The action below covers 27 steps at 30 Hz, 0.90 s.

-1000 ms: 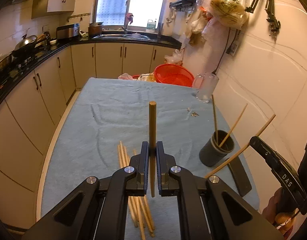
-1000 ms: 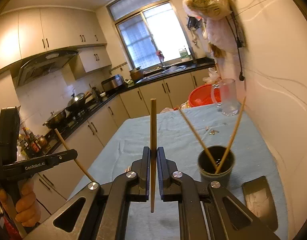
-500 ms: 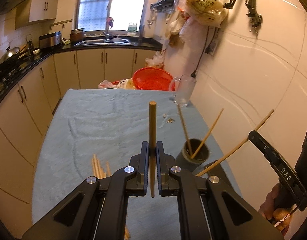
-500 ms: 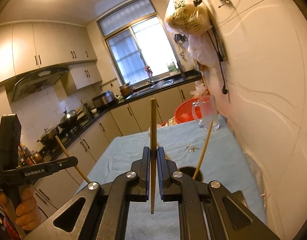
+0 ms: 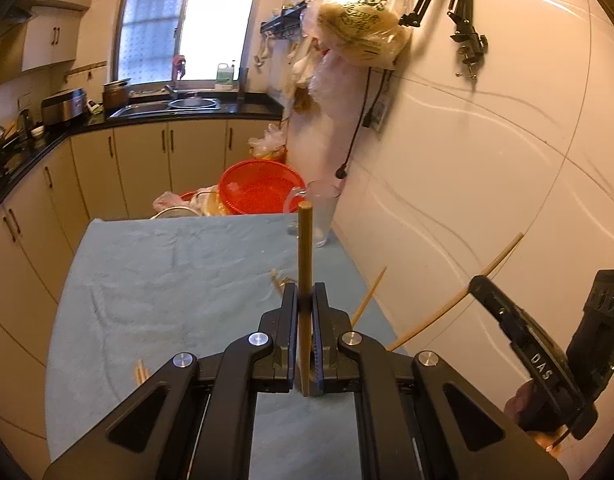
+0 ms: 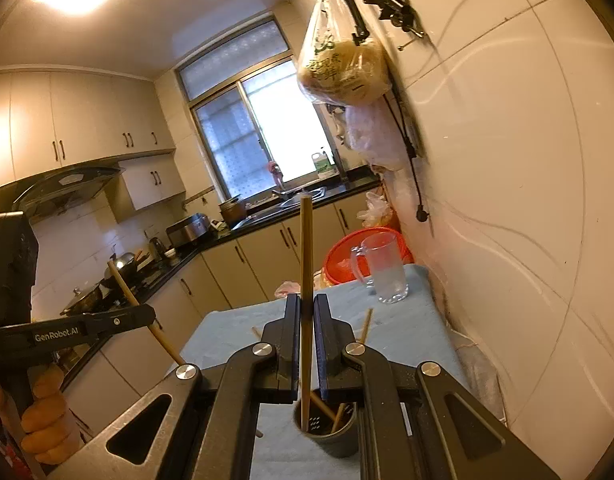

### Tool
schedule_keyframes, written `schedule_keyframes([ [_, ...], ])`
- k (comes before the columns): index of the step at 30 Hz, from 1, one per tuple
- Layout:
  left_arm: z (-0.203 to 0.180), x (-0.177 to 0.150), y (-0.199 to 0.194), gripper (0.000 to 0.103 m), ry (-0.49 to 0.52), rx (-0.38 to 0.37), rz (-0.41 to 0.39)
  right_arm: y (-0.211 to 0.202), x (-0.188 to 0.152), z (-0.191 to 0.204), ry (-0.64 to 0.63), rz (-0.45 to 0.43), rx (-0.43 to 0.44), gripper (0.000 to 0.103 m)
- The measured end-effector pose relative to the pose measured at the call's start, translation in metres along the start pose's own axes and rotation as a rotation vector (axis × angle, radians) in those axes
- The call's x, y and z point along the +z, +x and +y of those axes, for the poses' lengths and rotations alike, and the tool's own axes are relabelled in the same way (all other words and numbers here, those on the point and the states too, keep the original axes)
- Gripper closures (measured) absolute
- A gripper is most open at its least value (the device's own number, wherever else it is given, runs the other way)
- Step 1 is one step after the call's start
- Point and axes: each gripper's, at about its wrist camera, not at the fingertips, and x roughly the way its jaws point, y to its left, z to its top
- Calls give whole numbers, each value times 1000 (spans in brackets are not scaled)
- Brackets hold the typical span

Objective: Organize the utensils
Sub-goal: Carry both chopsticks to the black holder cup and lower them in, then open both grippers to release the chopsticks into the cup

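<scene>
Shift: both grippers now higher; holder cup (image 6: 331, 430) now under right gripper (image 6: 307, 344).
Grips: right gripper and left gripper (image 5: 305, 336) each clamped on one chopstick (image 6: 306, 280).
Risk: chopstick tip catches cup rim, tipping it.

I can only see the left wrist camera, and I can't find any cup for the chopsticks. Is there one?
Observer: Yes. In the right wrist view a dark cup stands on the blue cloth, just below the right gripper.
Operator: Is anything in it?
Observer: At least two chopsticks lean inside it.
Operator: Is the right gripper's one inside?
Observer: Its chopstick is clamped upright. The lower tip lines up with the cup's mouth, but I can't tell if it's inside.
</scene>
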Motion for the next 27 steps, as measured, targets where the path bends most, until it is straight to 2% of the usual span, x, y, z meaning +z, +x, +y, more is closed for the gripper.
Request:
schedule_keyframes([
  [8, -16, 11, 37, 97, 9, -26, 27, 26, 3, -24, 24, 36, -21, 96],
  [15, -13, -1, 82, 97, -10, -19, 105, 62, -15, -36, 34, 127, -27, 96],
  [27, 6, -22, 117, 97, -36, 6, 161, 103, -44, -44, 34, 234, -54, 96],
])
